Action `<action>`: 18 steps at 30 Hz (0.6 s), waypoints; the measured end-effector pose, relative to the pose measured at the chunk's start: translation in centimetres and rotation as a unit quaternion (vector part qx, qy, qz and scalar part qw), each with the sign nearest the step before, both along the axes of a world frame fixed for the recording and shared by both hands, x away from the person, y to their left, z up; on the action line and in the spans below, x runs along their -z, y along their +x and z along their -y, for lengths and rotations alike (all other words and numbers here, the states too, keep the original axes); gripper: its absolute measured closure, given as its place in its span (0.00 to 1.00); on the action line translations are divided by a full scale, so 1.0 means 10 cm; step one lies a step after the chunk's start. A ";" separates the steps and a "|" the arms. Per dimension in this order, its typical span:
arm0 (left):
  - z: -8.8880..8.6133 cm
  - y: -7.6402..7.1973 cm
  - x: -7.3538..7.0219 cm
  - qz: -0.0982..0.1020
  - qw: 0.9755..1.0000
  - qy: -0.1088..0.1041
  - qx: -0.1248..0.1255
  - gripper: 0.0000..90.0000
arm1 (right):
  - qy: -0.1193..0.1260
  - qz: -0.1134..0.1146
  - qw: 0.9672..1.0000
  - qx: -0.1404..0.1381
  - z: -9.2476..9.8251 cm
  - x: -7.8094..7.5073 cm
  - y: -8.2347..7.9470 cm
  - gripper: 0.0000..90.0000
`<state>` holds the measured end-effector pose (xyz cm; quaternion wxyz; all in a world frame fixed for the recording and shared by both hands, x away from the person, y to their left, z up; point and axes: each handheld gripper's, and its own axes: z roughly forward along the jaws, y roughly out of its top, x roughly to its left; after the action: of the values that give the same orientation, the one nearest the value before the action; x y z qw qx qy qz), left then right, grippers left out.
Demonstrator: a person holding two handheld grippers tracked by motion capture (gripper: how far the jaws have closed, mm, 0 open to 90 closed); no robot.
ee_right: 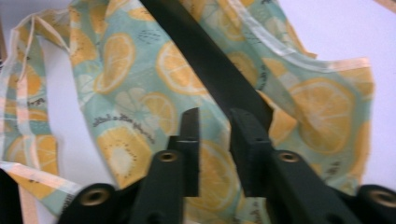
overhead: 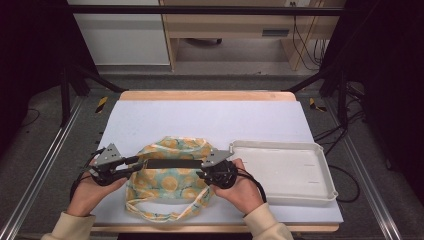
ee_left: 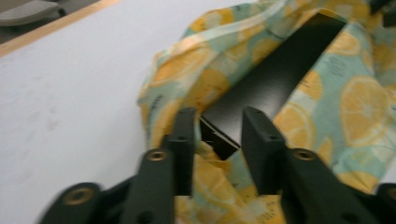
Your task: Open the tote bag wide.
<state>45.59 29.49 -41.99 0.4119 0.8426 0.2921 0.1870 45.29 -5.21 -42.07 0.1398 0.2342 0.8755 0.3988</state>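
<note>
Lemon-print bag [overhead: 170,177] lay on white surface [overhead: 210,120] beside tray [overhead: 282,172], black board [overhead: 172,163] inside; left tool [overhead: 134,161] and right tool [overhead: 202,169] at bag ends, jaws part open, gripping nothing

place: lab test rig
frame: black metal posts [overhead: 67,85] around table [overhead: 210,95]
floor: loose cables [overhead: 305,45]
background: plain cabinet [overhead: 120,40]

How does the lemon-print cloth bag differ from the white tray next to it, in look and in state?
The cloth bag is soft, crumpled and printed with yellow lemons on pale green; the white tray is rigid, plain and rectangular. A dark flat board lies across the bag, while the tray holds nothing. The bag sits between both tongs; the tray lies apart at the right. Both rest on the pale table mat.
</note>
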 end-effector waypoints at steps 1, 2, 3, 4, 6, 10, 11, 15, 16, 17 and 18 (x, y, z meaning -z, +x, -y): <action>0.02 -0.01 0.03 0.003 1.000 0.006 0.006 0.65 | -0.001 0.004 1.000 0.000 0.01 0.00 0.02 0.76; 0.03 -0.02 0.06 0.002 1.000 0.006 0.005 0.62 | -0.006 0.003 1.000 0.002 0.02 0.00 0.03 0.72; 0.03 -0.02 0.08 -0.001 1.000 0.005 0.008 0.59 | -0.010 0.004 1.000 0.002 0.02 0.01 0.04 0.68; 0.03 -0.02 0.10 -0.003 1.000 0.007 0.008 0.56 | -0.012 0.005 1.000 0.004 0.02 0.02 0.04 0.65; 0.04 -0.03 0.15 -0.005 1.000 0.017 0.007 0.49 | -0.022 0.006 1.000 0.006 0.01 0.05 0.05 0.60; 0.05 -0.03 0.22 -0.021 0.999 0.020 0.019 0.43 | -0.033 0.003 0.999 0.011 -0.01 0.11 0.06 0.57; 0.06 -0.03 0.24 -0.021 0.999 0.026 0.020 0.43 | -0.036 0.004 0.999 0.012 -0.01 0.12 0.07 0.58; 0.07 -0.03 0.30 -0.029 0.999 0.038 0.023 0.45 | -0.043 0.003 0.999 0.012 -0.02 0.14 0.08 0.60; 0.07 -0.03 0.31 -0.032 0.998 0.040 0.022 0.45 | -0.047 0.002 0.999 0.012 -0.01 0.15 0.08 0.61; 0.07 -0.03 0.32 -0.033 0.998 0.043 0.024 0.46 | -0.048 -0.001 0.999 0.015 -0.01 0.16 0.08 0.63; 0.07 -0.04 0.32 -0.033 0.998 0.045 0.024 0.47 | -0.050 -0.001 0.999 0.014 -0.01 0.16 0.08 0.64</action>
<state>45.23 28.79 -45.23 0.3684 0.8726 0.2766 0.1623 46.05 -5.16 -43.71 0.1558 0.2396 0.8913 0.3520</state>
